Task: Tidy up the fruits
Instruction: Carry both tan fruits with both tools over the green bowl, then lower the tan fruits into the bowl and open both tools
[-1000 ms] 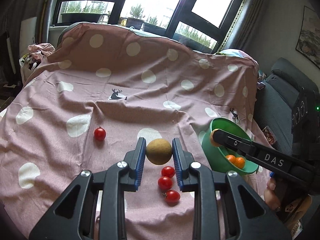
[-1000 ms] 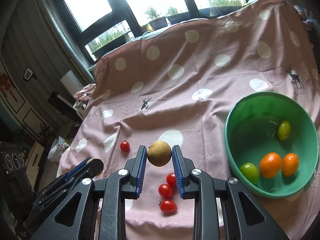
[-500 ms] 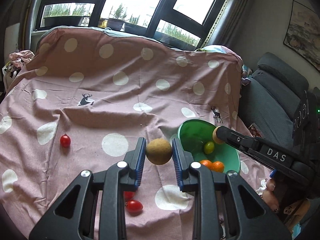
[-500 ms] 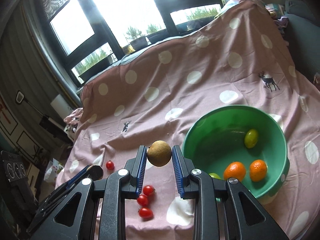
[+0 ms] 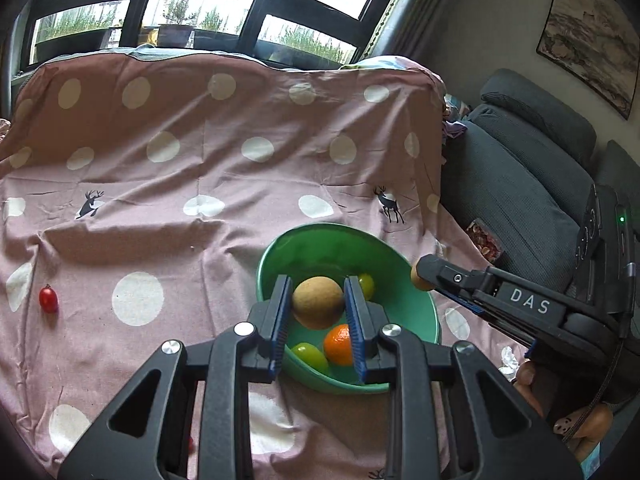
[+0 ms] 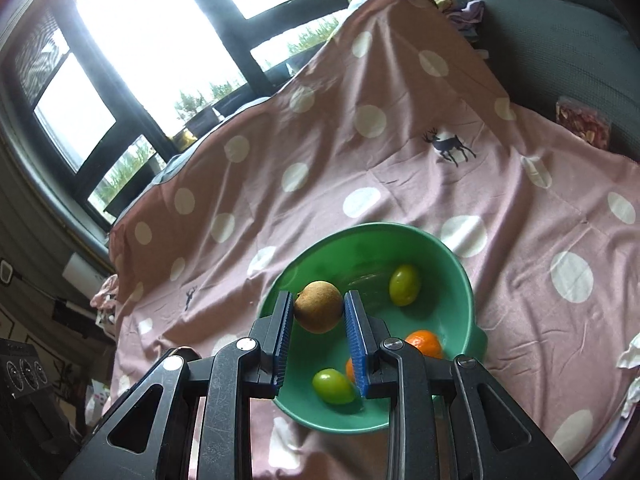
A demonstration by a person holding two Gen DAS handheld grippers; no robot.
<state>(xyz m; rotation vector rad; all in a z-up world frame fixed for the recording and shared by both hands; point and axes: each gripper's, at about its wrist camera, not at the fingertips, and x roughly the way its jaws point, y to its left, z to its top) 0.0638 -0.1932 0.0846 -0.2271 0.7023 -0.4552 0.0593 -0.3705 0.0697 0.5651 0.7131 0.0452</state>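
Pinching a brown fruit each, left gripper (image 5: 316, 304), right gripper (image 6: 318, 311), now above green bowl (image 6: 466, 280)

Both claws are built of black plastic arms with triangular cut-outs, fastened by silver screws, and tipped with blue ribbed pads. White letters "DAS" are printed on the right claw (image 5: 424, 276), and a green light is lit on its body.

Home living room: grey sofa (image 5: 532, 168), framed picture (image 5: 592, 36), windows (image 5: 192, 4).
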